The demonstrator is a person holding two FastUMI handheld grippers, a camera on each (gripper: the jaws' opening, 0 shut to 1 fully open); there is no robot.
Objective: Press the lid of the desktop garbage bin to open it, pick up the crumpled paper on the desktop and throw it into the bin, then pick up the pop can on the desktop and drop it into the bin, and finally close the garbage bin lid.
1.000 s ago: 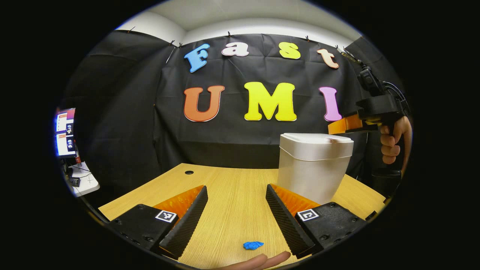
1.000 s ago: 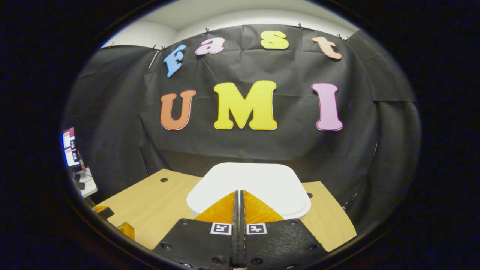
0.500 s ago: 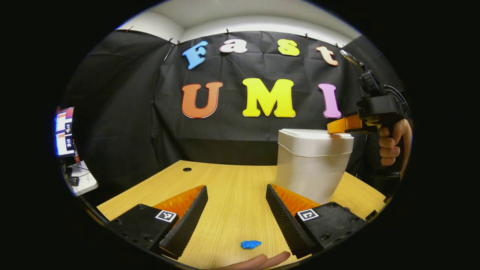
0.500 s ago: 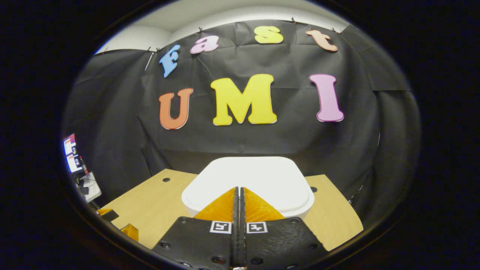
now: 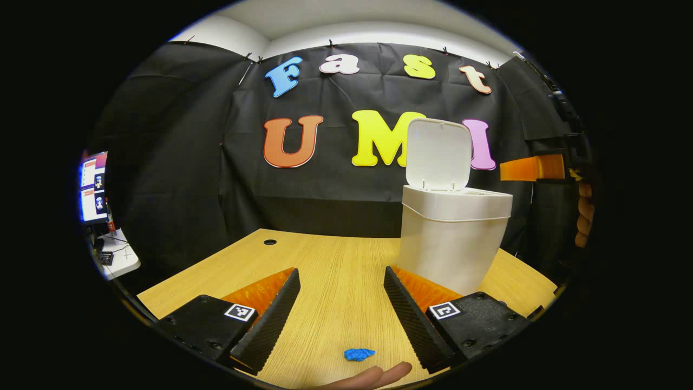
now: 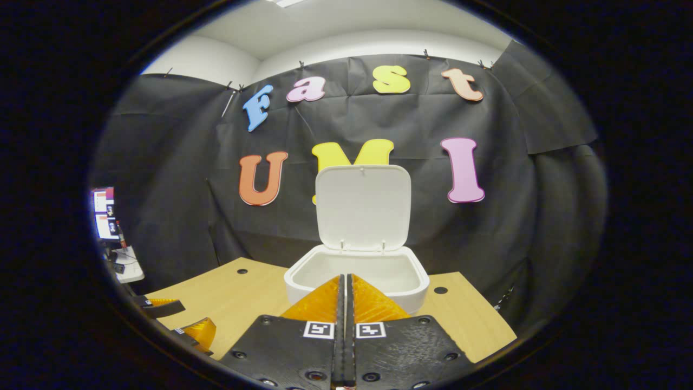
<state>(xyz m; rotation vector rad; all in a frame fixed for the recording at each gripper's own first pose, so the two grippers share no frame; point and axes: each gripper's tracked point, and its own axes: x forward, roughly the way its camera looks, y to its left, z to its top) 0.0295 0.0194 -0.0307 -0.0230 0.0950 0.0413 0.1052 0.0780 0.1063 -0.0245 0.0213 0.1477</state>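
Left gripper view: left gripper (image 5: 341,295) is held low over the wooden counter (image 5: 335,271) with jaws spread wide and nothing between them; a fingertip (image 5: 373,375) is seen at the bottom edge; a small blue crumpled paper (image 5: 359,354) is found on the counter just ahead of it, between the two fingers, untouched; garbage bin (image 5: 452,238) is set farther back on the right, lid (image 5: 438,154) raised upright, opening exposed; right gripper (image 5: 528,168) is seen at the far right, level with the raised lid and apart from the bin, with a hand (image 5: 583,214) below it.

Right gripper view: right gripper (image 6: 344,292) is closed, fingers pressed together, empty; the bin (image 6: 357,276) is seen directly ahead and below the tips, interior visible; lid (image 6: 363,208) stands open behind the opening; left gripper (image 6: 181,325) is seen at lower left over the counter (image 6: 238,303); a monitor (image 6: 103,214) is seen at the far left.
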